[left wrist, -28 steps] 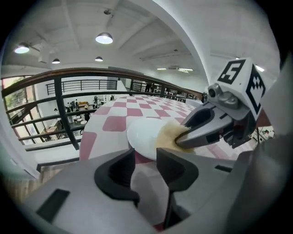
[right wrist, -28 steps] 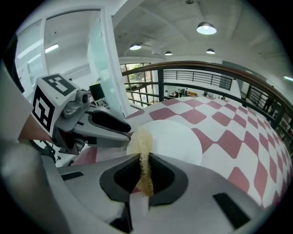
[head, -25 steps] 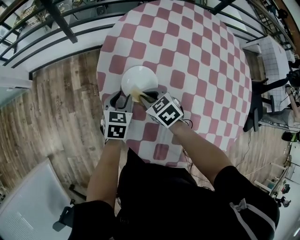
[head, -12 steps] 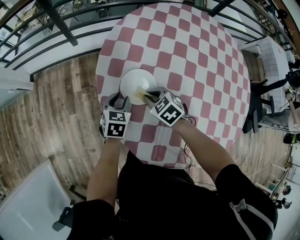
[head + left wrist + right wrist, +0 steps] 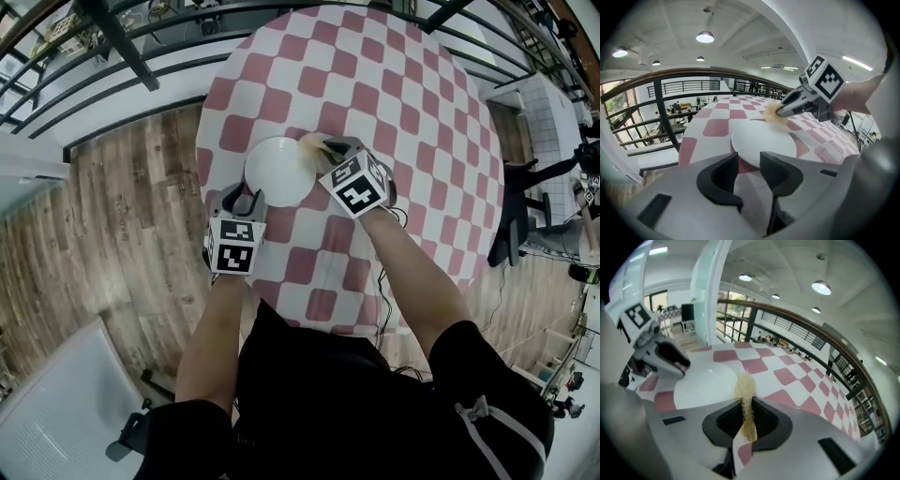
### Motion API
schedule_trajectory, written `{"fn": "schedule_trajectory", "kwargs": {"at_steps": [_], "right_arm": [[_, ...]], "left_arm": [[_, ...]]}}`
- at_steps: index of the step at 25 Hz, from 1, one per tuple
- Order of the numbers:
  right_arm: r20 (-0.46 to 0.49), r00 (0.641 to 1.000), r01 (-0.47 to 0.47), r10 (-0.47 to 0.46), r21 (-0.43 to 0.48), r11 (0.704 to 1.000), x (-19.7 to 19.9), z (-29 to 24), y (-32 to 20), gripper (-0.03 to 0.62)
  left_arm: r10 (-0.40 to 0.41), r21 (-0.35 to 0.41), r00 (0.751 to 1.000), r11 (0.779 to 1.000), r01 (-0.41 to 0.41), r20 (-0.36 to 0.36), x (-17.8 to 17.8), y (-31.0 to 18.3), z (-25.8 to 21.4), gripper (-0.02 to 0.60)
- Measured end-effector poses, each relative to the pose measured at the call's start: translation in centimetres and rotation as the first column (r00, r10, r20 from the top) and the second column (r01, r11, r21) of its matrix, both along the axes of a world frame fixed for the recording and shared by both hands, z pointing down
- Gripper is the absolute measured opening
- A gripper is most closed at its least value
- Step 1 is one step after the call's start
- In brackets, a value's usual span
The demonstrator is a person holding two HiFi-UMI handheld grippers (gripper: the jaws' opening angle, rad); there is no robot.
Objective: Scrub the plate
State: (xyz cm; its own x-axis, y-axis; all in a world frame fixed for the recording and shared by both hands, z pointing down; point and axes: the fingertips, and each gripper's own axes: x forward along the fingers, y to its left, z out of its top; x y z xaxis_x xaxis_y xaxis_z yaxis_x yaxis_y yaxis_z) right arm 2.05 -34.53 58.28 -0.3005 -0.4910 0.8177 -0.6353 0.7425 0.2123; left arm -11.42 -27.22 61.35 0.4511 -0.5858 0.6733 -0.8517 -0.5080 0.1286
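- Plate (image 5: 277,171): white and round, lying flat on the red-and-white checked table (image 5: 403,103).
- Left gripper (image 5: 749,160): set at the plate's rim on the person's side. Its jaws are parted and clamp nothing, and the rim shows just beyond the gap between them.
- Right gripper (image 5: 747,408): set at the plate's far right rim. Its jaws are clenched on a thin yellow sponge (image 5: 745,385), whose free end projects past the tips and meets the plate's edge.
- Hard to make out: whether the left jaw tips touch the plate's rim cannot be told.
- Hidden: in the head view each marker cube covers much of its gripper's jaws. The sponge's lower part is buried between the right jaws.
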Motion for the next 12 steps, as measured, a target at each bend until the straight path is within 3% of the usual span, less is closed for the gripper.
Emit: {"fn": "schedule_trajectory", "kwargs": {"at_steps": [2,4,6,8,12], "right_arm": [[0.138,0.990,0.014,-0.014,0.001,1.000,-2.5,-1.9,0.3,0.043],[0.228,0.967,0.129,-0.110,-0.068,0.989,-6.4,-1.8,2.4,0.043],[0.215,0.951,0.258,-0.222,-0.158,0.953,-9.4,0.2,5.1,0.041],[0.145,0.944,0.319,-0.295,-0.188,0.929,-10.7,2.2,6.5,0.043],[0.094,0.951,0.308,-0.296,-0.153,0.939,-11.2,3.2,5.3,0.043]], "left_arm": [[0.007,-0.005,1.000,1.000,-0.007,-0.016,0.1,-0.1,0.1,0.147],[0.013,0.000,1.000,1.000,-0.013,-0.025,0.1,-0.2,0.0,0.147],[0.009,0.001,1.000,1.000,-0.009,-0.029,0.1,-0.2,0.0,0.147],[0.006,0.000,1.000,1.000,-0.006,-0.026,0.1,0.0,0.0,0.147],[0.004,0.009,1.000,1.000,-0.004,-0.017,0.4,-0.1,-0.1,0.140]]}}
